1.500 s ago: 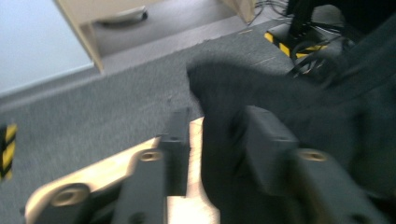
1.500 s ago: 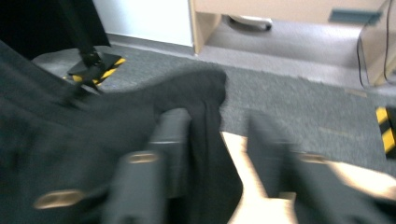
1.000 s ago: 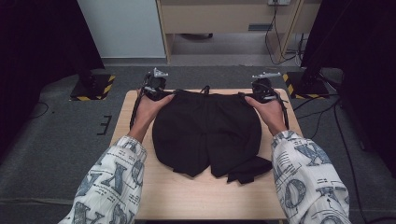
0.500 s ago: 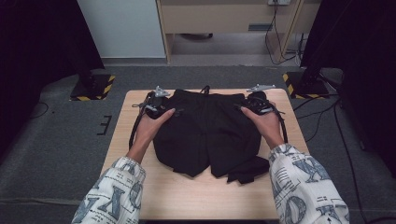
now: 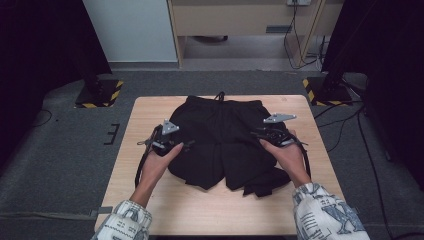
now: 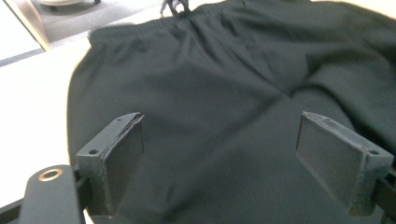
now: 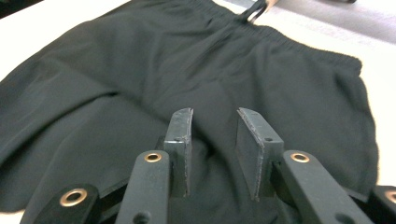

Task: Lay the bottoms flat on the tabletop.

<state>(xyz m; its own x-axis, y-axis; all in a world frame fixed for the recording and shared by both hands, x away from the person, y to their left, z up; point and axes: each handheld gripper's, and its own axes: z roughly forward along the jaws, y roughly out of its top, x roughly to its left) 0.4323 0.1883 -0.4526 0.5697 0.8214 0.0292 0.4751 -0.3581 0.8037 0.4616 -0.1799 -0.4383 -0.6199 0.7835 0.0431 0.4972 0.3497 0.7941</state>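
Observation:
Black shorts (image 5: 222, 140) lie flat on the wooden table (image 5: 150, 115), waistband and drawstring at the far side. My left gripper (image 5: 176, 142) hovers low over the shorts' left side. In the left gripper view the left gripper (image 6: 222, 119) has its jaws wide apart after easing in slightly, with fabric (image 6: 210, 84) below them and nothing pinched. My right gripper (image 5: 262, 134) is over the shorts' right side. In the right gripper view the right gripper (image 7: 215, 114) has been closing, a narrow gap is left, and cloth (image 7: 140, 70) lies under the gap with the pads not pressing on it.
The near right leg hem (image 5: 265, 182) is bunched up. Bare table shows on both sides and along the near edge. Stands with yellow-black bases (image 5: 100, 95) (image 5: 325, 90) sit on the grey floor beyond the table, with cables trailing at the right.
Both hands have come back from the waistband corners toward the person and lower, to the shorts' mid sides. The waistband now lies flat at the far edge.

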